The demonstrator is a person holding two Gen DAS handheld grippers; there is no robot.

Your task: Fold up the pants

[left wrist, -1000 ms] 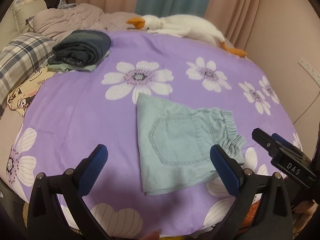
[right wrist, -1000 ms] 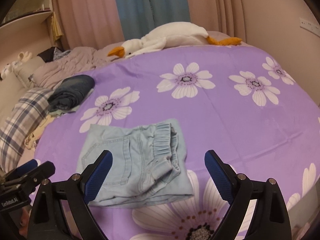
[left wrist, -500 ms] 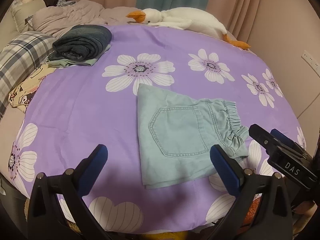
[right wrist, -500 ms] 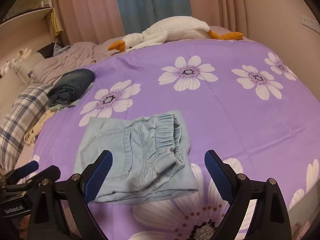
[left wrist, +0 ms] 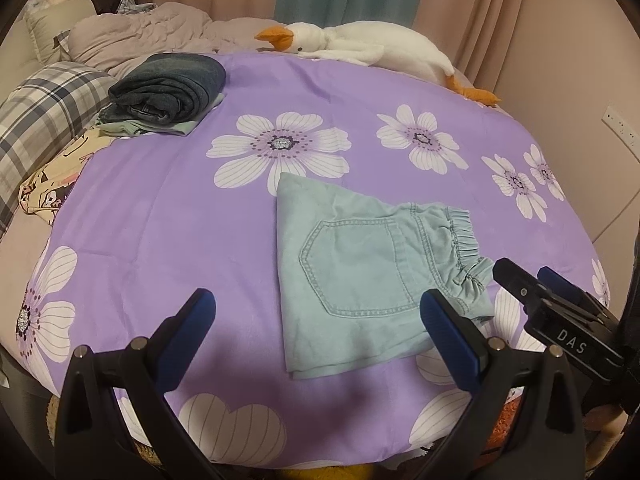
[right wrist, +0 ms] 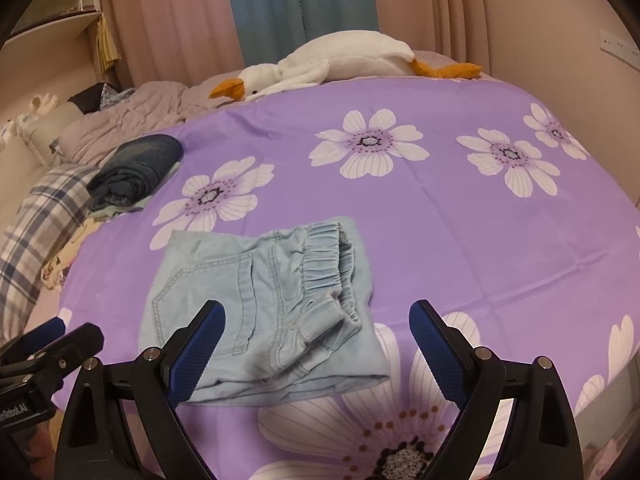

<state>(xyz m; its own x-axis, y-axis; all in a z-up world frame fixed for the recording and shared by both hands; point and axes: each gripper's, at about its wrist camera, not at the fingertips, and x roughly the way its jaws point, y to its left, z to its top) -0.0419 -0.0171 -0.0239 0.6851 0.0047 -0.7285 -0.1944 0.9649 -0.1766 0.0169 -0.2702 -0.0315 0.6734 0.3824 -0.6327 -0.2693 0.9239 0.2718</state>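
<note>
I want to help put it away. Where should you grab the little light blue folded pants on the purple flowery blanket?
Probably the thick elastic waistband end of the light blue folded denim pants, approached from the right by the open right gripper. That gathered edge stands raised; elsewhere the cloth lies flat.

Pants: we see pale blue-green denim with matching stitching.
Bedspread: we see purple with large white flowers, dark-dotted centres.
Goose: white, with orange bill and feet.
Jeans: dark blue.
Pillow: we see grey and white plaid.
Curtains: pink and teal.
Pads: blue on black grippers.
</note>
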